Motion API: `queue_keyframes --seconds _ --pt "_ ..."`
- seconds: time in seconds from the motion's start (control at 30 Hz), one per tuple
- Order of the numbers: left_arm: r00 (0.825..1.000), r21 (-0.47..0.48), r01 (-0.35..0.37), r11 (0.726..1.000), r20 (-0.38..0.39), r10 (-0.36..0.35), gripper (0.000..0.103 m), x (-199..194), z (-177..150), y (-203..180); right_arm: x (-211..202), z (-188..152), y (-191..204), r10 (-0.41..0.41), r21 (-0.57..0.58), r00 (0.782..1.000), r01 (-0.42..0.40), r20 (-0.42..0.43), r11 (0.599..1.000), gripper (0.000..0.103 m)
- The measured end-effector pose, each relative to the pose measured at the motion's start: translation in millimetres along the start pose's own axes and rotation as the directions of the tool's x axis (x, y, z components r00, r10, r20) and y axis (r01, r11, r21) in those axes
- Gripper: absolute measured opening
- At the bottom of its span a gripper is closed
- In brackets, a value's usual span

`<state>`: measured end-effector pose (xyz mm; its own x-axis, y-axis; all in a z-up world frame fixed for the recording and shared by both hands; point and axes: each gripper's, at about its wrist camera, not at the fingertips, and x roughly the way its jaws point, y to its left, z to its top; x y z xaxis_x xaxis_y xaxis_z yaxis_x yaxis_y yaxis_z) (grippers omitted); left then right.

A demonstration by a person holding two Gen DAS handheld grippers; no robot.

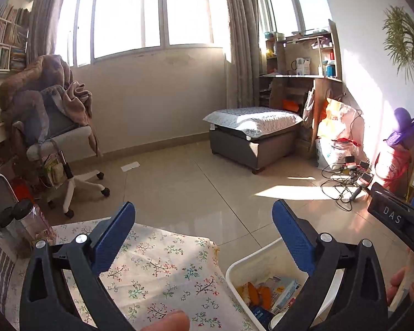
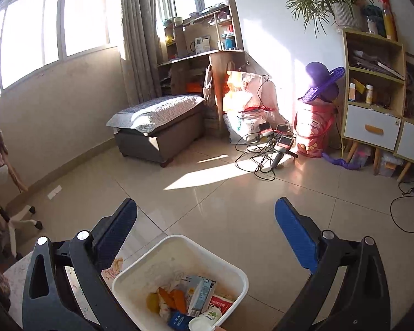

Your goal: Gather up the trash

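Both your left tongs (image 1: 204, 220) and right tongs (image 2: 206, 218) stand wide, holding nothing. The white bin (image 2: 234, 273) sits below them, trash (image 2: 190, 298) inside. Only your left view shows the floral-clothed desk (image 1: 165, 270) beside it; only your right shows the drawer cabinet (image 2: 372, 127).

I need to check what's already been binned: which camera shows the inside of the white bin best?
Right wrist: the white bin sits centred, rim and contents in view. Left wrist catches only its left part, the rest hidden behind a finger.
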<state>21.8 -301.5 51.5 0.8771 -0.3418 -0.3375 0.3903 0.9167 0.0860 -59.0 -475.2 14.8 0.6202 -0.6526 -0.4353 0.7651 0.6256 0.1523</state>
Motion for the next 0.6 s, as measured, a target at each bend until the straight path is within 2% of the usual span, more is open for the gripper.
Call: queue_keyframes --seconds 0.03,0.1,0.23,0.43,0.6 --pt "1.0 -0.011 -0.01 1.0 0.009 0.011 0.097 -6 0 9 -10 -4 8 0.028 -0.018 0.999 -0.027 0.023 0.999 0.096" --pt "0.997 -0.009 -0.019 1.0 -0.077 0.018 0.097 -5 -3 26 -27 -15 23 0.08 -0.05 0.996 -0.078 0.039 0.996 0.096" --pt "0.979 -0.084 -0.067 0.994 -0.196 0.049 0.097 -8 -23 67 -44 -44 54 0.169 -0.112 0.985 -0.172 -0.035 0.979 0.096" --pt "0.946 -0.135 -0.185 0.973 -0.293 0.139 0.097 -36 -64 123 -58 -84 93 0.205 -0.207 0.966 -0.235 -0.157 0.95 0.096" --pt "0.92 -0.181 -0.239 0.954 -0.355 0.163 0.097 -47 -95 159 -70 -107 120 0.239 -0.273 0.948 -0.292 -0.211 0.917 0.096"
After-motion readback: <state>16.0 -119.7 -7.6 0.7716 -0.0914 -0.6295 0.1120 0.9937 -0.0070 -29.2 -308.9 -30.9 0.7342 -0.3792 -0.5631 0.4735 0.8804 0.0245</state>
